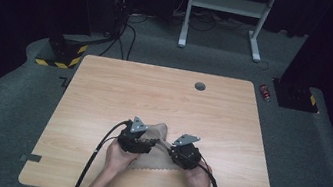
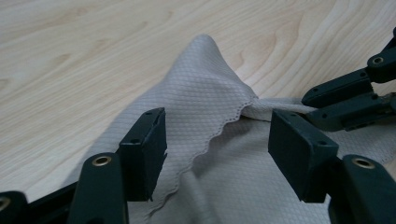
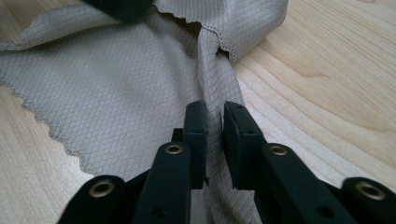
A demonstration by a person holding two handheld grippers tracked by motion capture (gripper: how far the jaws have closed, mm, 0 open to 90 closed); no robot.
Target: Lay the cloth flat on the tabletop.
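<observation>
A beige waffle-weave cloth [image 1: 160, 130] with scalloped edges lies crumpled near the front middle of the wooden table [image 1: 154, 91]. In the left gripper view my left gripper [image 2: 217, 149] stands open over the cloth [image 2: 201, 93], its pads apart on either side of a folded edge and not pressing it. From the left, a hand holds this gripper [image 1: 146, 143] over the cloth. My right gripper [image 3: 215, 126] is shut on a raised ridge of the cloth [image 3: 116, 93], pinched between its pads. It reaches in from the right [image 1: 173, 151], and its jaws show at the right edge [image 2: 310, 100].
A round grey cable hole [image 1: 200, 86] sits near the table's far edge. Bits of grey tape [image 1: 31, 157] mark the front corners. On the floor beyond are a red can [image 1: 265, 92], a white desk frame [image 1: 226, 7] and a yellow-black striped base [image 1: 61, 56].
</observation>
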